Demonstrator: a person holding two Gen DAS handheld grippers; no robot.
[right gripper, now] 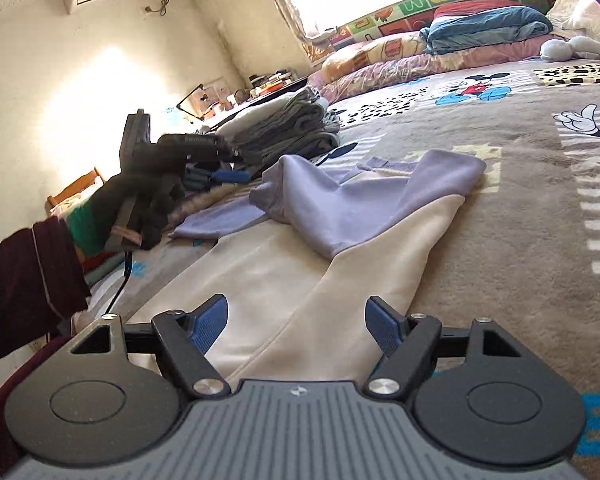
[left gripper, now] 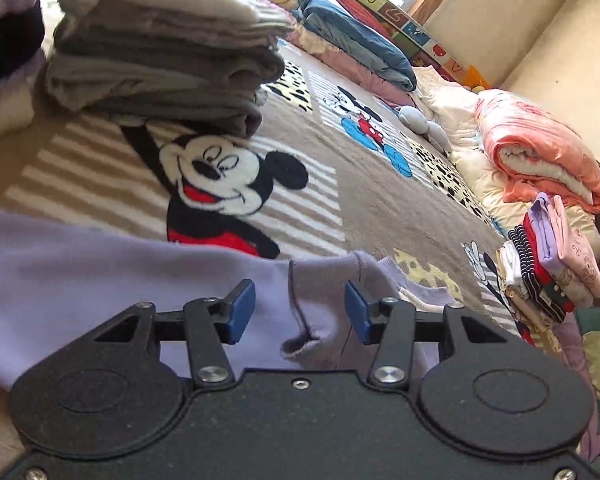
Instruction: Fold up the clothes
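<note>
Currently both jaws gape, holding nothing: left gripper [left gripper: 300,308] over the lilac cuff [left gripper: 312,320], right gripper [right gripper: 296,328] over the sweatshirt's [right gripper: 300,264] cream hem, spread near on the blanket [right gripper: 500,208]. Pinch single edges squarely; fold flat.

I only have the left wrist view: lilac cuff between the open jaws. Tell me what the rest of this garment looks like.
Observer: In the right wrist view the garment is two-tone, lilac at the top and cream lower down, lying flat on the blanket.
Operator: Report the right gripper.
Observer: The right gripper has its jaws open over the cream part, gripping nothing.
Operator: Say who holds my gripper.
Observer: A hand in a dark glove holds the left gripper, beside the grey folded stack.
</note>
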